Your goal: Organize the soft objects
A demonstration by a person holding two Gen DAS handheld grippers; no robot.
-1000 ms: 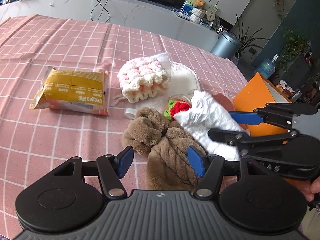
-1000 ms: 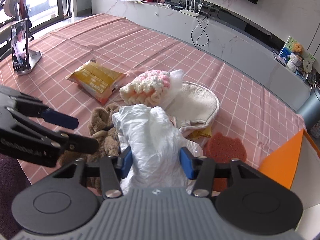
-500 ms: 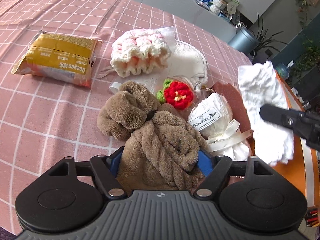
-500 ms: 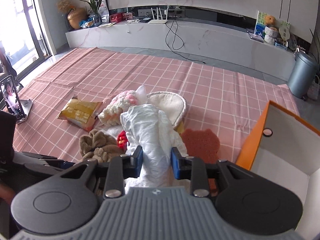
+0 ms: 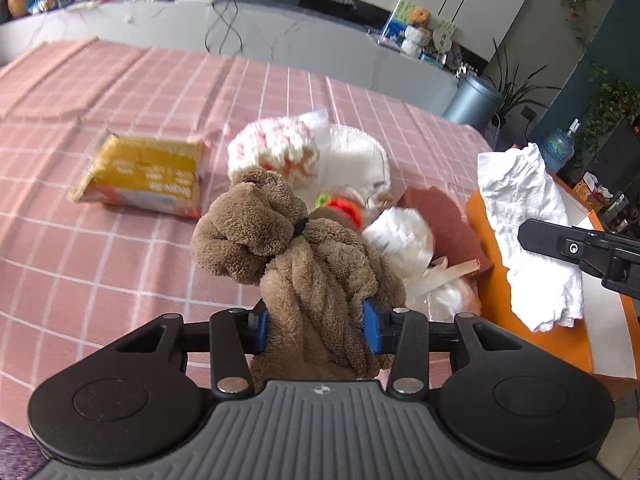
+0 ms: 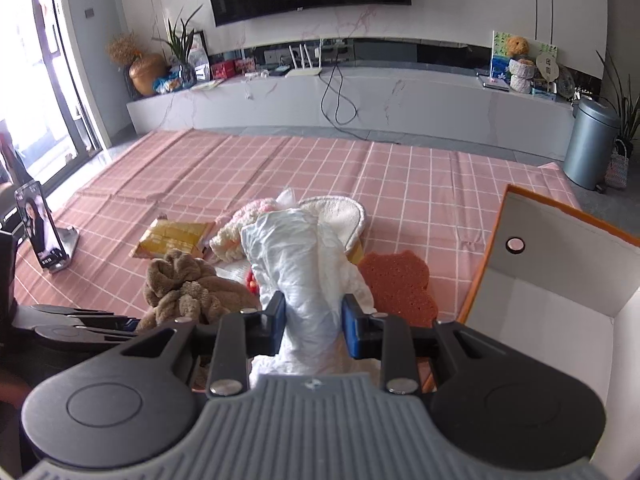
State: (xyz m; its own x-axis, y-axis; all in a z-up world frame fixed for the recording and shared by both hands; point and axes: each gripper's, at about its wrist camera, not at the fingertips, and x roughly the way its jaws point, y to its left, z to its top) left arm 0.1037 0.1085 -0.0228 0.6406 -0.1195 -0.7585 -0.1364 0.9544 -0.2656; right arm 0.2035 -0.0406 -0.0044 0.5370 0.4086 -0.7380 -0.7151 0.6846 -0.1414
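Observation:
My left gripper (image 5: 316, 326) is shut on a brown fluffy towel (image 5: 288, 240) and holds it lifted above the pink checked tablecloth. My right gripper (image 6: 313, 324) is shut on a crumpled white cloth (image 6: 298, 258), raised beside the orange box (image 6: 560, 292). In the left wrist view the white cloth (image 5: 528, 224) hangs over the box's orange edge (image 5: 492, 280). On the table lie a pink-and-white crochet piece (image 5: 276, 148), a white fleece pad (image 5: 360, 156), a red-and-green knitted flower (image 5: 340, 204), a wrapped white bundle (image 5: 404, 236) and a red-brown sponge (image 6: 394, 280).
A yellow snack packet (image 5: 140, 176) lies at the left of the pile. A phone on a stand (image 6: 42, 226) stands at the table's left edge. The orange box, white inside, is open at the right. A TV counter runs behind the table.
My left gripper closed on the brown towel and lifted it off the table. My right gripper raised the white cloth and carried it right, toward the orange box.

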